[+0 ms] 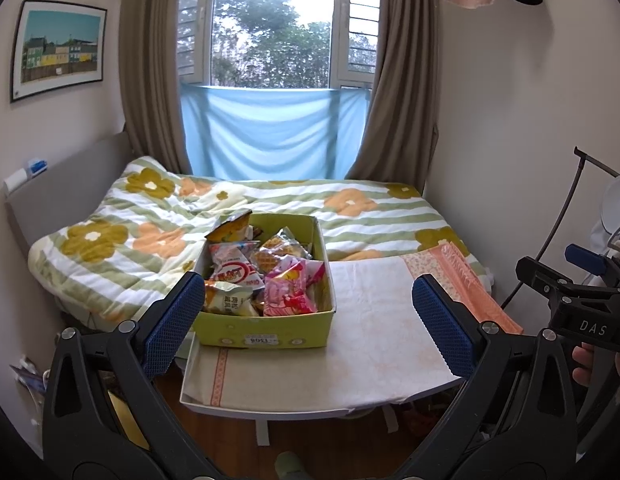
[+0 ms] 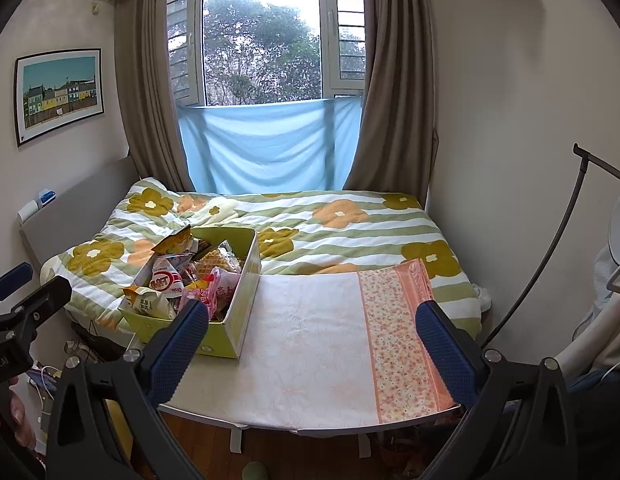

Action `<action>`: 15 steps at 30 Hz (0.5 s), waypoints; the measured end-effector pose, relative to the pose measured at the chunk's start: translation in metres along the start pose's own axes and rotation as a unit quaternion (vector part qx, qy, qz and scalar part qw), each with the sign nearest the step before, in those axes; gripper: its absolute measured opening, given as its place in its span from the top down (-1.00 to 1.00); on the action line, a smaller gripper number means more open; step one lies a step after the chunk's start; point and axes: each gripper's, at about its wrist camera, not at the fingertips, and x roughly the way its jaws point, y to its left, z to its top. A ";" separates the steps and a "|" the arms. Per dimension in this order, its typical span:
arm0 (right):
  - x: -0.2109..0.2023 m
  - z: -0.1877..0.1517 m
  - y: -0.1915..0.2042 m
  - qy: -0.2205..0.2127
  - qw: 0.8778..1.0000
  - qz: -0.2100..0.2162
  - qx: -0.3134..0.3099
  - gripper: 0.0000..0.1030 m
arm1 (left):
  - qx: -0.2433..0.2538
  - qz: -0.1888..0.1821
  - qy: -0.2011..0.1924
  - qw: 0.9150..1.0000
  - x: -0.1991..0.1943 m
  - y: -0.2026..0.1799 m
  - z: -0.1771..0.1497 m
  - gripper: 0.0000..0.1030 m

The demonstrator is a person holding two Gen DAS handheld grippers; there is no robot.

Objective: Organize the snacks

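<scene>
From the left wrist camera, the left gripper [image 1: 310, 320] hangs with its blue-padded fingers spread wide and nothing between them, hovering short of the near edge of a small white table covered by a pale cloth with an orange floral border [image 1: 374, 340]. On the table's left end sits an open yellow-green cardboard box [image 1: 269, 322], heaped with crinkled snack packets [image 1: 265, 276] in pink, white and orange wrappers. Beyond lies a bed under a green-striped quilt with large flowers [image 1: 149, 236]. From the right wrist camera, the right gripper [image 2: 312, 334] is likewise parted and empty, held over the table's near edge, with the box [image 2: 239, 312] just off its left finger; the packets [image 2: 181, 276] fill it, though individual labels are too blurred to read.
</scene>
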 end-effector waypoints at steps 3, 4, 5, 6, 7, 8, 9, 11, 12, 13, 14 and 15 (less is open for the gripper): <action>0.000 0.000 0.000 0.000 1.000 0.001 0.000 -0.99 | -0.002 0.000 0.000 1.000 0.000 0.002 -0.001 -0.99; 0.000 0.000 0.000 0.000 1.000 0.000 0.000 -0.99 | -0.003 -0.001 0.000 1.000 0.000 0.002 -0.001 -0.99; 0.000 0.000 0.000 0.000 1.000 0.000 0.000 -0.99 | -0.003 -0.001 -0.001 1.000 -0.001 0.003 -0.001 -0.99; 0.000 0.000 0.000 0.000 1.000 0.001 0.000 -0.99 | -0.003 0.001 -0.002 1.000 -0.001 0.003 -0.001 -0.99; 0.000 0.000 0.000 0.000 1.000 0.000 0.000 -0.99 | -0.003 0.002 -0.004 1.000 -0.002 0.003 -0.002 -0.99; 0.001 0.000 0.000 0.000 1.000 0.000 0.001 -0.99 | -0.003 0.005 -0.006 1.000 -0.003 0.004 -0.002 -0.99; 0.000 0.000 -0.001 0.000 1.000 0.001 0.000 -0.99 | -0.003 0.008 -0.008 1.000 -0.004 0.004 -0.001 -0.99; 0.000 0.000 0.000 -0.001 1.000 0.000 0.000 -0.99 | -0.001 0.017 -0.011 1.000 -0.005 0.004 -0.001 -0.99; 0.000 0.000 0.000 -0.001 1.000 0.001 0.000 -0.99 | 0.000 0.020 -0.012 1.000 -0.005 0.004 -0.001 -0.99; 0.000 0.000 0.000 -0.001 1.000 0.001 0.000 -0.99 | 0.001 0.022 -0.013 1.000 -0.005 0.004 -0.001 -0.99; 0.001 0.000 0.000 -0.001 1.000 0.001 0.000 -0.99 | 0.001 0.022 -0.013 1.000 -0.004 0.004 -0.001 -0.99; 0.000 0.000 0.000 0.000 1.000 0.000 0.000 -0.99 | 0.001 0.021 -0.013 1.000 -0.004 0.005 -0.001 -0.99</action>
